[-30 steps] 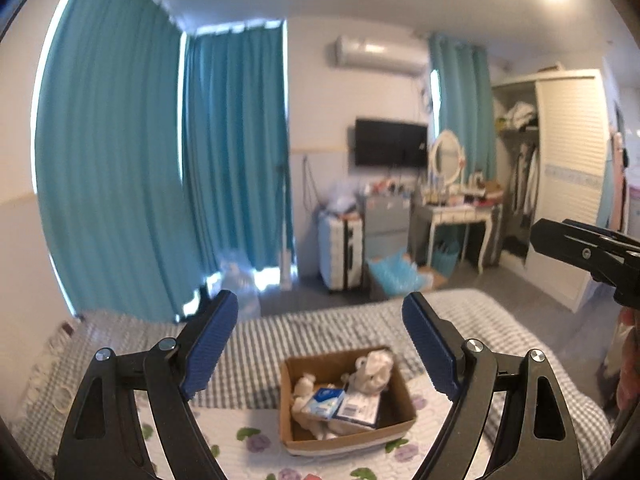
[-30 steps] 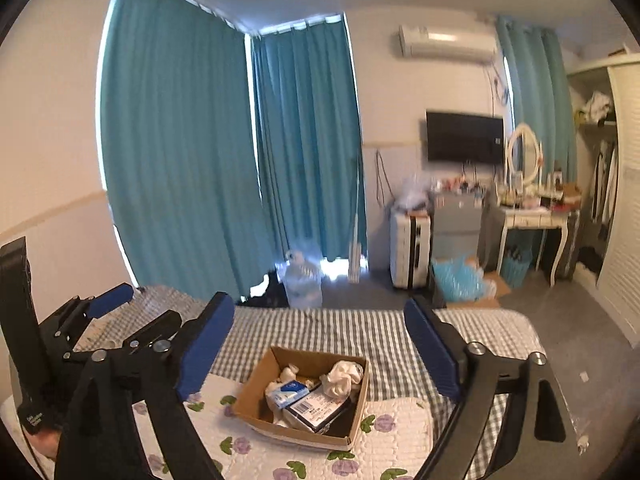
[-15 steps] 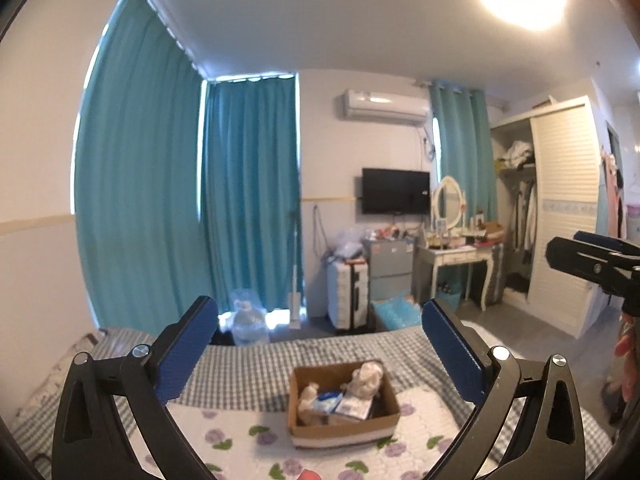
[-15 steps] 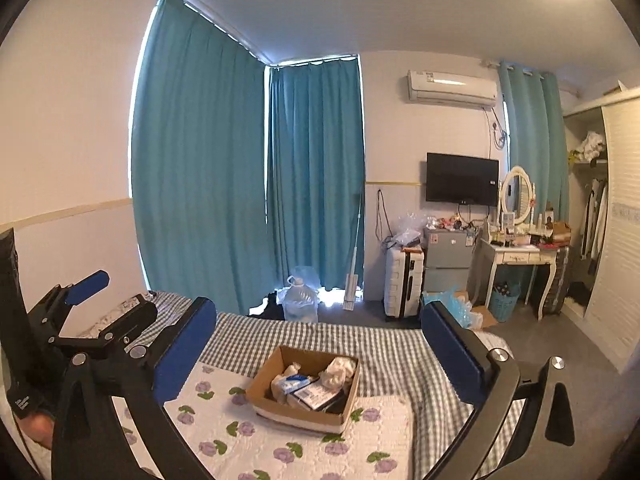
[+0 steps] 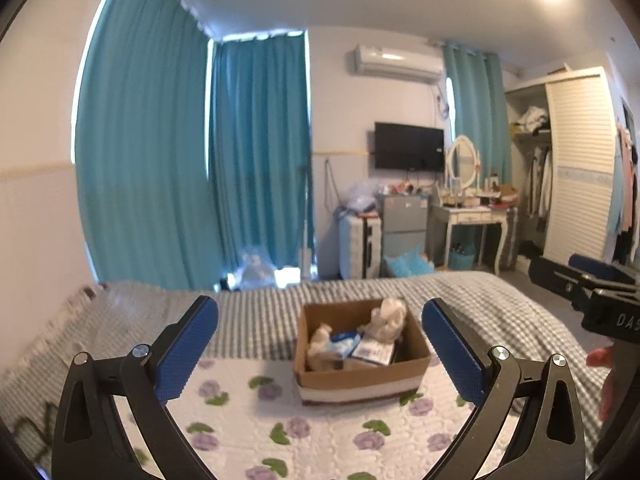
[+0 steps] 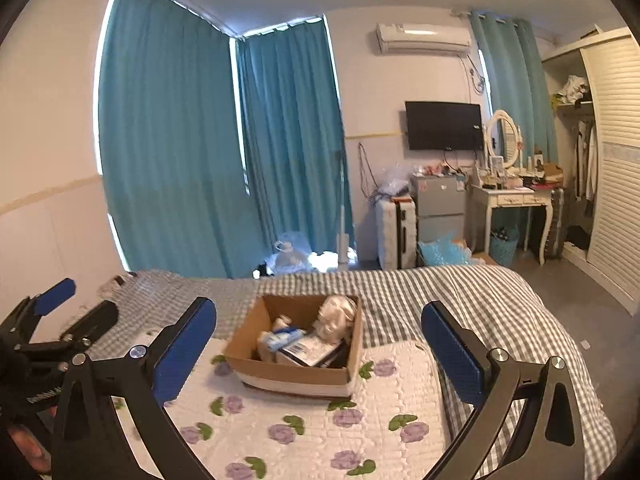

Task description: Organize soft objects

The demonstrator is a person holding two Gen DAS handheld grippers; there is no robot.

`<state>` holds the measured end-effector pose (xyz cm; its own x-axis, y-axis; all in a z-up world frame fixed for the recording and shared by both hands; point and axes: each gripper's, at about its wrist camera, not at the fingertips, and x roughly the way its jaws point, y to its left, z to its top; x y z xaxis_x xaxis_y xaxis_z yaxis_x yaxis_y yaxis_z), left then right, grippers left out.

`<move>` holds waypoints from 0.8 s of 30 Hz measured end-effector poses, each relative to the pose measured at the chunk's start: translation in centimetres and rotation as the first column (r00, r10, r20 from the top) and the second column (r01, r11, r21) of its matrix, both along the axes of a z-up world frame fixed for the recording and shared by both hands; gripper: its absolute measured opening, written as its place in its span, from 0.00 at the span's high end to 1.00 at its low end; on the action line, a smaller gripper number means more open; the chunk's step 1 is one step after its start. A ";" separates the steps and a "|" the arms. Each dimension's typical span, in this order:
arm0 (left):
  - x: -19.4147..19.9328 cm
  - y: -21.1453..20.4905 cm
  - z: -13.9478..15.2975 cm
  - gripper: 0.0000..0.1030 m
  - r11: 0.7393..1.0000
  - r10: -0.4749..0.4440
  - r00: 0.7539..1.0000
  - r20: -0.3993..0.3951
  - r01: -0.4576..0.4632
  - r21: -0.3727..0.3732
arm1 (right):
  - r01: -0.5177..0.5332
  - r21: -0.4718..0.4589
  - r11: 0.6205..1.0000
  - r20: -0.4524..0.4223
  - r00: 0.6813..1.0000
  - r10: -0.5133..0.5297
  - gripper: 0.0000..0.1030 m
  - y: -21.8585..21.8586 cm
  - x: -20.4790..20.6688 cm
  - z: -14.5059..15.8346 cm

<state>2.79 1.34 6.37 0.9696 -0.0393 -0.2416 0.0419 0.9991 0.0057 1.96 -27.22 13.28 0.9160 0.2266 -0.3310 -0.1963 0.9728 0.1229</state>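
An open cardboard box (image 5: pixel 360 376) sits on a white quilt with purple flowers (image 5: pixel 320 432) on the bed. It holds a cream plush toy (image 5: pixel 386 316), a second pale soft thing (image 5: pixel 318 344) and flat blue and white packets (image 5: pixel 368 350). The box also shows in the right wrist view (image 6: pixel 296 372), with the plush toy (image 6: pixel 336 316) at its far right corner. My left gripper (image 5: pixel 320 344) is open and empty, short of the box. My right gripper (image 6: pixel 318 350) is open and empty too, also short of the box.
The bed has a grey checked cover (image 6: pixel 460 300). Teal curtains (image 6: pixel 200 140) hang behind it. A suitcase (image 6: pixel 396 228), small fridge (image 6: pixel 440 208), dressing table (image 6: pixel 508 204) and wardrobe (image 6: pixel 608 184) stand on the far side. The other gripper shows at each view's edge (image 5: pixel 592 288) (image 6: pixel 48 320).
Both grippers tilted up and drew back from the box, then tilted down and came nearer again. The box and its contents have not moved. Both grippers stayed open.
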 end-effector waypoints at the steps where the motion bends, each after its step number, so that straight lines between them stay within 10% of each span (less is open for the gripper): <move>1: 0.9 0.2 -1.3 0.00 1.000 -0.001 1.000 -0.029 0.000 -0.012 | 0.005 0.003 1.000 -0.016 1.000 -0.005 0.00 0.0 0.8 -1.0; 12: 4.7 -0.5 -7.1 0.00 1.000 -0.017 0.989 -0.148 0.020 0.019 | 0.033 0.016 0.999 -0.162 0.986 -0.029 0.00 0.0 6.9 -10.0; 24: 5.2 -0.8 -7.3 0.00 0.999 -0.023 0.989 -0.143 0.027 0.025 | 0.030 0.004 1.000 -0.164 0.986 -0.029 0.00 0.3 7.1 -10.8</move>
